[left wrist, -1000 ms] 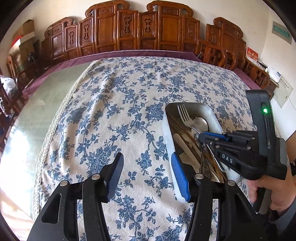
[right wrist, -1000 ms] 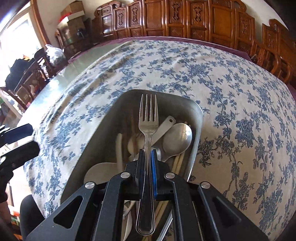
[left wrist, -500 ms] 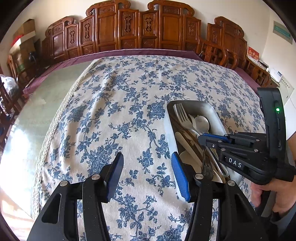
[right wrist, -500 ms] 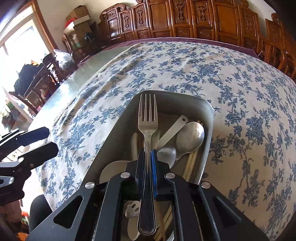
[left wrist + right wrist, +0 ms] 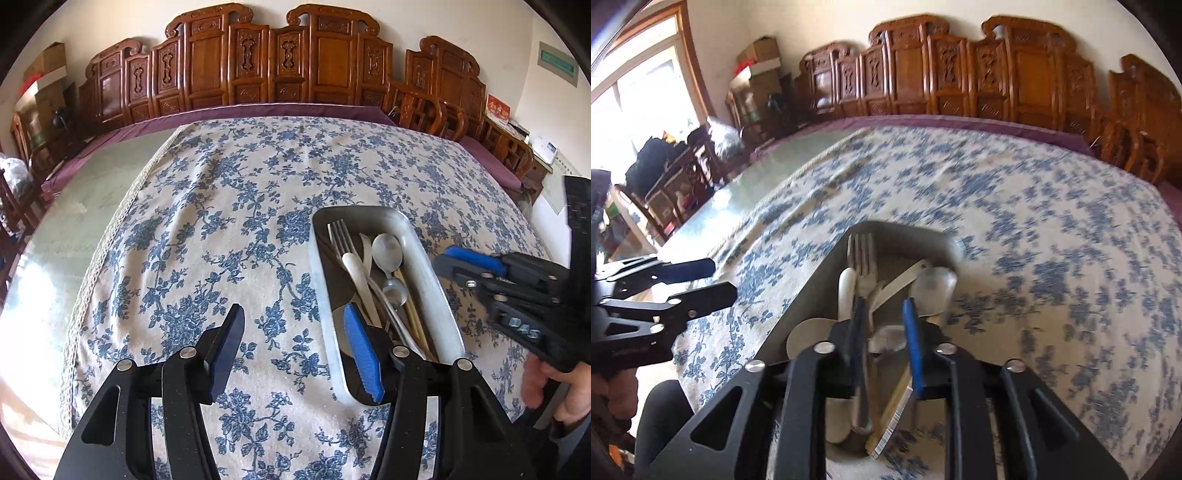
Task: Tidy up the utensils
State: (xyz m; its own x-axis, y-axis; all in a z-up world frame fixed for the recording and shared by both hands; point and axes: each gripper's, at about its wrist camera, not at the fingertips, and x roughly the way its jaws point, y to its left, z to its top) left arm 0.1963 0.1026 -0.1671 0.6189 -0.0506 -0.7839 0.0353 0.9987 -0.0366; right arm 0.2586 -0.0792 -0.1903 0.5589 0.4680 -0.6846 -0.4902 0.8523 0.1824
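A metal tray [image 5: 432,273] on the floral tablecloth holds a fork [image 5: 341,238], metal spoons [image 5: 386,251], a white spoon [image 5: 356,273] and chopsticks [image 5: 413,310]. My left gripper [image 5: 293,341] is open and empty, low over the cloth at the tray's near left corner. My right gripper [image 5: 884,321] is open above the tray's near end; the fork [image 5: 862,258] lies in the tray [image 5: 820,284] below its left finger. The right gripper also shows in the left wrist view [image 5: 469,262], to the right of the tray.
The blue floral tablecloth [image 5: 240,206] covers most of the table; bare glass top [image 5: 74,221] lies to the left. Carved wooden chairs [image 5: 280,62] line the far edge. A hand [image 5: 554,387] holds the right gripper at the near right.
My right gripper has opened and let go of the fork, which now lies in the tray. It has pulled back to the right. The left gripper has barely moved.
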